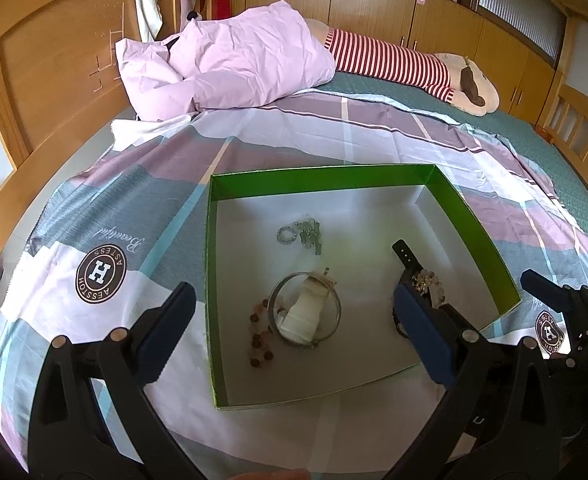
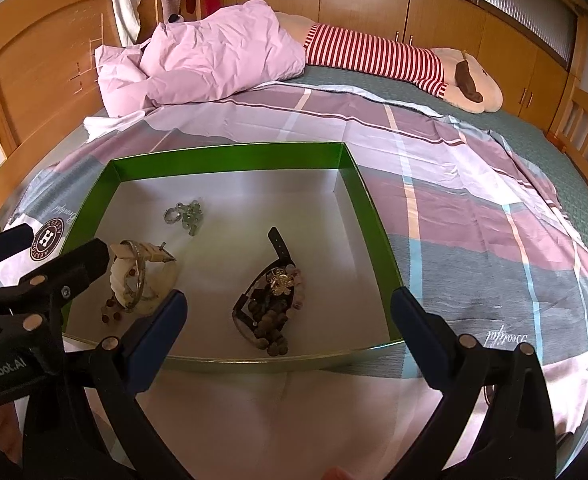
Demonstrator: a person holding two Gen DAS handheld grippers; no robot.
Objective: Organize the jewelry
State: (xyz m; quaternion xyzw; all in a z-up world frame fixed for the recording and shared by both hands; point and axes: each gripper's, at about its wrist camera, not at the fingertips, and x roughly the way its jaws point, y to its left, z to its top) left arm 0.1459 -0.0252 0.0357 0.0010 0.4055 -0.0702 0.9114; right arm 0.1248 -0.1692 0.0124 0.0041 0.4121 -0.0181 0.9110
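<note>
At the far left of the right wrist view, white lettering on the black body of the left gripper (image 2: 74,272) reads "enRobot.AI", its beginning cut off by the frame edge. Just right of that, and at the lower left of the left wrist view, the plaid bedsheet (image 1: 106,200) carries a round brown badge (image 1: 100,274) with a white "H" and the ring text "AESSTOH", seen upside down, beside the script word "Beautiful" (image 1: 120,245), also inverted; a second "Beautiful" (image 2: 501,335) sits at the lower right of the right wrist view, and a second badge (image 1: 549,332) at the right edge of the left wrist view. In the middle of both frames lies the shallow green box (image 1: 469,216) with a white floor, open on the sheet. Inside it, left to right in the left wrist view: a string of brown beads (image 1: 260,344) touching a silver bangle (image 1: 335,312) that rings a pale watch (image 1: 305,312); behind them a small silver ring and greenish charm cluster (image 1: 299,234); and to the right a black watch strap (image 1: 405,256) with a gold flower piece (image 2: 280,282) and dark beads (image 2: 272,330) heaped on it. The left gripper (image 1: 290,344) stands wide apart, empty, over the box's near half. The right gripper (image 2: 288,332) is likewise spread wide and holds nothing, its blue pads framing the near rim of the box.
</note>
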